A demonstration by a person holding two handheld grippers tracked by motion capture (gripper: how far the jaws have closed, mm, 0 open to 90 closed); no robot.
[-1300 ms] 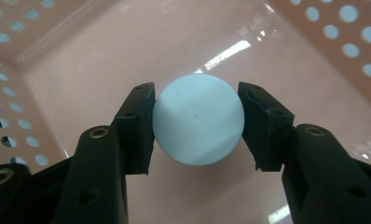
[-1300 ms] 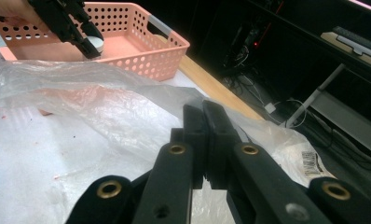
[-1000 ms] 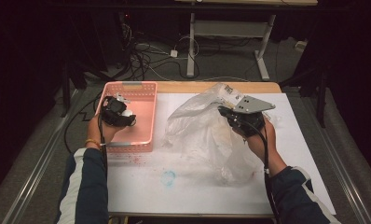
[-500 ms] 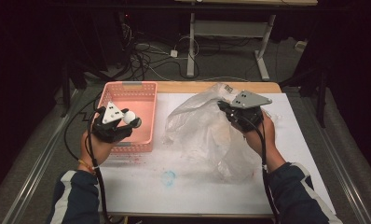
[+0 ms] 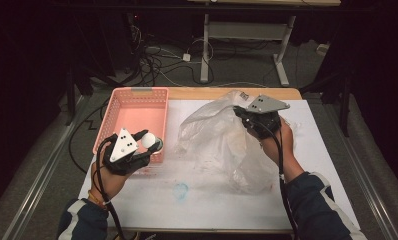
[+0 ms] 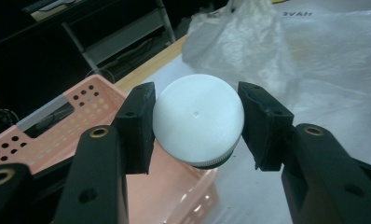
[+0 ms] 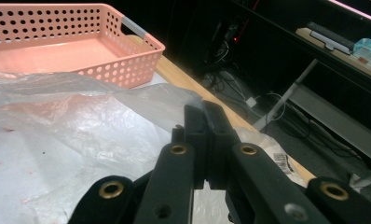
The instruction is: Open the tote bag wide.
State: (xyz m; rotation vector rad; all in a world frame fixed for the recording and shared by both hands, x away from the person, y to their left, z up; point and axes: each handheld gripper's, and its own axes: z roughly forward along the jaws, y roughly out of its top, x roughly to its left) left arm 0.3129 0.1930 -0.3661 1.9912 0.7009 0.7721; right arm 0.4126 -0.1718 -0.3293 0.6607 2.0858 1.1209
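Tongs in my left hand, the left gripper, clamp a white round cap between both pads; in the high view it sits lower left of the frame, over the near right corner of the pink basket. My right gripper is pinched tight on the edge of the clear plastic bag, held up right of centre above the white table.

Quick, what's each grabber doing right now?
Left gripper: closed on the white round lid.
Right gripper: closed, pinching the clear plastic bag.
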